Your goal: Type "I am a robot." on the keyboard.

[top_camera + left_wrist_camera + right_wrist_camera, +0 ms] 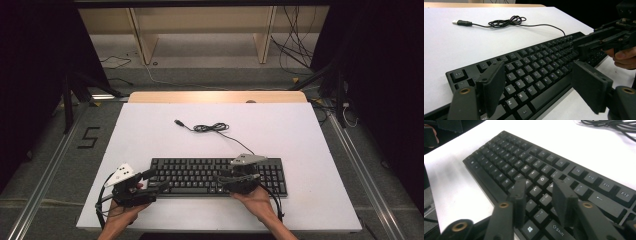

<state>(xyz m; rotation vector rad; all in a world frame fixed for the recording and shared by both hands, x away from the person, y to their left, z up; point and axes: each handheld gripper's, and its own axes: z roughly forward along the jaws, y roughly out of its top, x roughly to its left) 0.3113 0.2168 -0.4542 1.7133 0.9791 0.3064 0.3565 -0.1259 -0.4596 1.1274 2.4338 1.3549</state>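
Now 2 open grippers flank keyboard on table

A: The keyboard?
B: Matt black plastic, keys faintly shiny.
A: And the surface?
B: Smooth, matt white, with a pale wood edge. The cable looks like glossy black rubber.

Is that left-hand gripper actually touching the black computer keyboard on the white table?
Cannot tell. In the left gripper view the left gripper has open jaws straddling the black computer keyboard's front edge, but neither contact nor gap shows plainly.
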